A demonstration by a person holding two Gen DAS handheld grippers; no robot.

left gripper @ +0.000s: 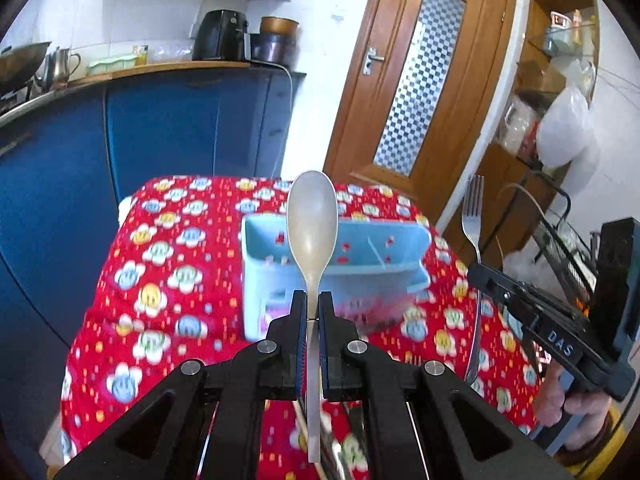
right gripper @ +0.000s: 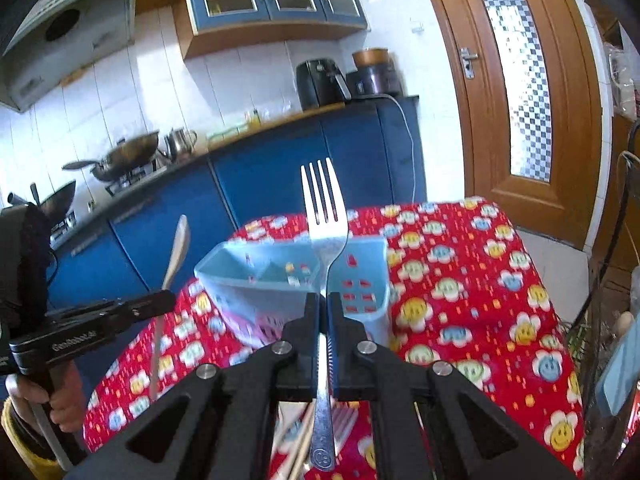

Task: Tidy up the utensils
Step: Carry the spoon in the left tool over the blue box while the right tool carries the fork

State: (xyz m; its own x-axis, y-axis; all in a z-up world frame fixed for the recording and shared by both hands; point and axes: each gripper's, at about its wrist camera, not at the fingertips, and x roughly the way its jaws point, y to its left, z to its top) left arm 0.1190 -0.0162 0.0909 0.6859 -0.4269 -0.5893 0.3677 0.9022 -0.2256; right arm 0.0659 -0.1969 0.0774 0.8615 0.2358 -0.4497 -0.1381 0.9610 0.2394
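Left wrist view: the left gripper [left gripper: 313, 306] pinches the neck of a pale spoon [left gripper: 312, 220], bowl up, held above the red flowered tablecloth [left gripper: 160, 280] before the light blue caddy [left gripper: 400, 276] standing mid-table. I judge the spoon light, stiff and probably plastic; a hold low on the neck should keep it from pivoting. Right wrist view: the right gripper [right gripper: 323, 312] is clamped on the handle of a steel fork [right gripper: 325, 216], tines up, just in front of the caddy's divided compartments. Polished metal looks slippery and heavier, so the mid-handle grip suits it.
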